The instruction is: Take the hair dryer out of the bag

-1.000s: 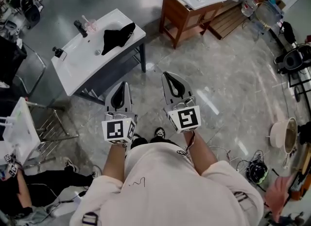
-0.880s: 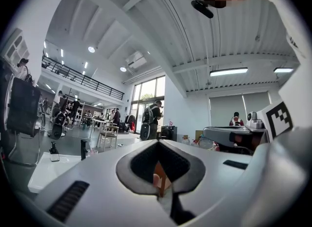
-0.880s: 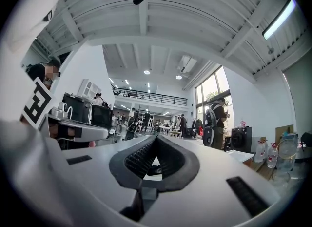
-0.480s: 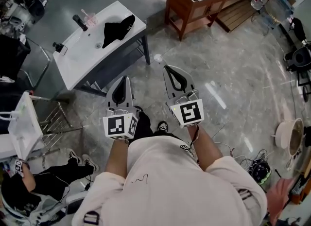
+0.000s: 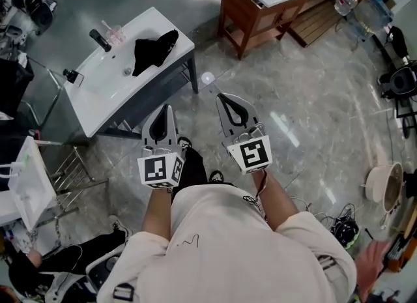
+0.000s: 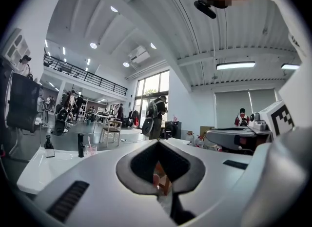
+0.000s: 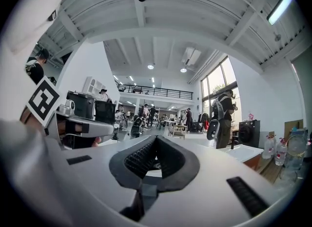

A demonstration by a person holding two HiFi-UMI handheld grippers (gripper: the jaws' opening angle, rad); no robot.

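Black bag [image 5: 153, 49]: slumped on the white basin counter [image 5: 98, 96], just right of the dark tap [image 5: 100, 39], well apart from both grippers; the hair dryer cannot be made out.
Head view only: the bag, the marbled floor [image 5: 313, 106] and a wooden washstand [image 5: 251, 25].
Gripper views only: the hall's ceiling lights and a person with a backpack [image 6: 155, 116].
Left gripper [image 5: 165, 113]: held level, jaws closed together, nothing between them.
Right gripper [image 5: 225, 101]: held level, jaws closed together, nothing between them.

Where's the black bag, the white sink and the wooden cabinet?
black bag [image 5: 155, 49], head view, middle of its cloth.
white sink [image 5: 94, 105], head view, bare front of its top.
wooden cabinet [image 5: 242, 21], head view, its brown side.
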